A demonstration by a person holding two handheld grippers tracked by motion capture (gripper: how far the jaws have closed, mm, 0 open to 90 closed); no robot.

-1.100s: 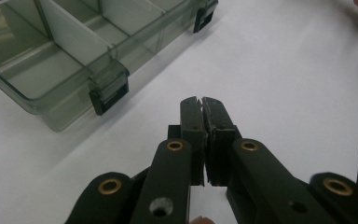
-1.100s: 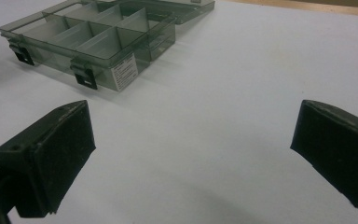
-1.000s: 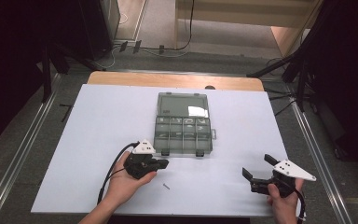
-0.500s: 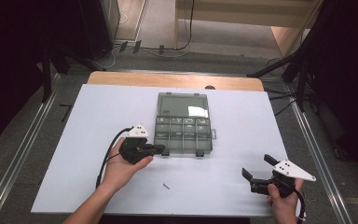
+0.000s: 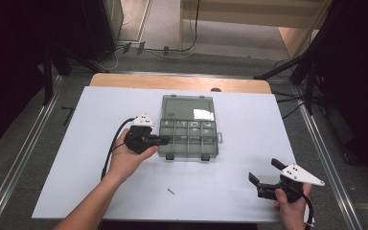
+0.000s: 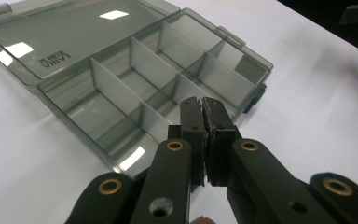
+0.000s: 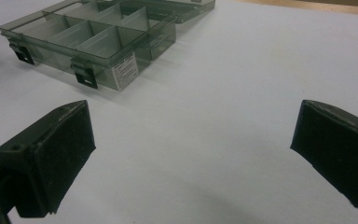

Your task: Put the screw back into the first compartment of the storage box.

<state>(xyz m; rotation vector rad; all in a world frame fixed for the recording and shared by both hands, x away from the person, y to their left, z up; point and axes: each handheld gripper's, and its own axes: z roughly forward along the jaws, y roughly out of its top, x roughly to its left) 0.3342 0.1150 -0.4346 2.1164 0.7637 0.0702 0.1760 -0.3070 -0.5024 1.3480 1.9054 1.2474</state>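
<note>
My left tool [image 5: 165, 140] is at the left end of the box [image 5: 188, 127], its tips over the near-left compartment, and its jaws are pressed together with nothing between them. In the left gripper view the closed tips [image 6: 201, 122] hang above the grid of dividers, just inside the box's near wall.

The box is a smoky, see-through organizer lying open on the white surface [image 5: 76, 158], about in the middle of it. Its lid [image 5: 187, 107] is folded flat back, away from me, hinged along the far edge of the tray. The tray's long axis runs left to right across the surface, and its two dark latches [image 5: 170, 156] point toward me on the near wall. In the right gripper view a white label [image 7: 124, 70] sits on that same wall beside a latch.

My right tool [image 5: 265, 173] rests low at the near right corner of the surface, well apart from the box, with its jaws spread wide and nothing but bare surface between them.

A small screw [image 5: 171, 191] lies on the surface near me, between my two hands and apart from the box.
</note>
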